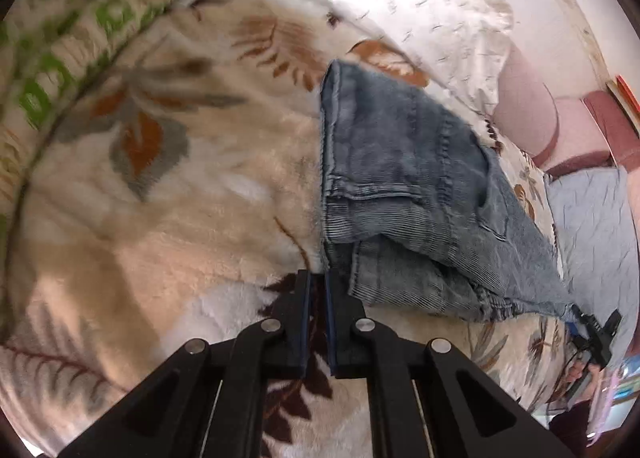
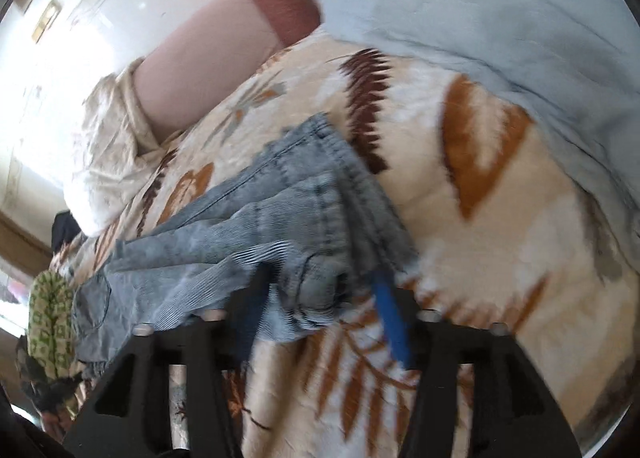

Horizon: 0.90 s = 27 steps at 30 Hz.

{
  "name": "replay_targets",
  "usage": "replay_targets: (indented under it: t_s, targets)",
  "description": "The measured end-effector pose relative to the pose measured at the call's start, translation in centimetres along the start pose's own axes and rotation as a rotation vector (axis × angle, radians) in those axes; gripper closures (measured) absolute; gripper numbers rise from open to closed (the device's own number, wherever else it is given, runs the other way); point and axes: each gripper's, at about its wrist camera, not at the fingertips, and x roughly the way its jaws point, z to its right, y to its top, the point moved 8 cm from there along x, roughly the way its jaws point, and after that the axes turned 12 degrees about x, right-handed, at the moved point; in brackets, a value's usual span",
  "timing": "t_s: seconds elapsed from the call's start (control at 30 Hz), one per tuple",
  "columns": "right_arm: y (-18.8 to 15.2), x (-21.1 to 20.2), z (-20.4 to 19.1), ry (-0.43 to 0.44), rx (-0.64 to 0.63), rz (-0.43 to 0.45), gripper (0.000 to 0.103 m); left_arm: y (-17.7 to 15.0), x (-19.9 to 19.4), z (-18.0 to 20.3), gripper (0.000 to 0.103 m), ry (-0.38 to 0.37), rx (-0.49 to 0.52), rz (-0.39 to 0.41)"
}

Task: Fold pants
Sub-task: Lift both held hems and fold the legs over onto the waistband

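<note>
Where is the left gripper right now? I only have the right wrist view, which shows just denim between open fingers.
Observer: The left gripper sits at a corner of the folded jeans, low over the blanket.
Operator: Is it clamped on the denim?
Observer: Seemingly not. Its jaws are nearly closed, and only blanket shows through the slit between them.

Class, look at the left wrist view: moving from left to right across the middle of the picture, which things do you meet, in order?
Green-patterned cloth → cream fleece blanket with leaf print → folded blue-grey denim pants → pale blue crumpled sheet.
</note>
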Motion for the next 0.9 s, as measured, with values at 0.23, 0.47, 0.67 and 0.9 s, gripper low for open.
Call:
replay_targets:
  t_s: [0.23, 0.47, 0.67, 0.9]
  targets:
    - [2.9, -3.6, -0.5, 0.032, 0.036, 0.149, 0.046, 2.1, -2.8, 9.2, 0.095, -0.032, 0.261, 0.131]
    - [5.6, 1.5, -2.4, 0.046, 0.057, -0.016, 0.050, 2.9, 0.2, 16.3, 0.094, -0.091, 0.377, 0.109]
    - [5.6, 6.4, -2.4, -0.027, 0.049, -0.140, 0.058, 0.9, 2.7, 20.5, 0.094, -0.125, 0.478, 0.052]
    - [4.9, 7.8, -2.9, -0.146, -0.072, -0.174, 0.088, 0.8, 4.4, 21.6, 0.093, -0.146, 0.473, 0.021]
